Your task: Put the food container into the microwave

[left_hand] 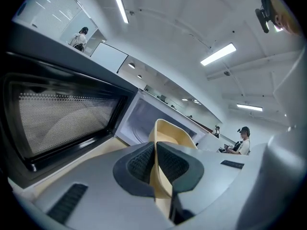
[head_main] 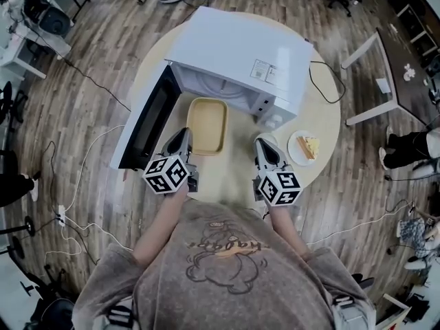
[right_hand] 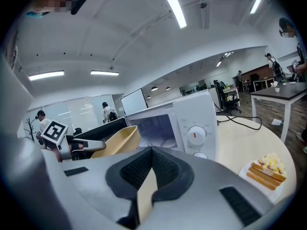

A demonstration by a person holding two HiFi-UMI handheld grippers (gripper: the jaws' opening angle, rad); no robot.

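Left tool is clenched on the near corner of the tan container, which sits on the surface before the open microwave. Right tool is closed, empty. The microwave's label is too small to read.

White microwave with black door at 9 o'clock; pale yellow food container; cream table; black-and-white square markers on left hand-held gripper, right hand-held gripper.

Open microwave cavity dead ahead, swung-out door along the left, plate well off right.
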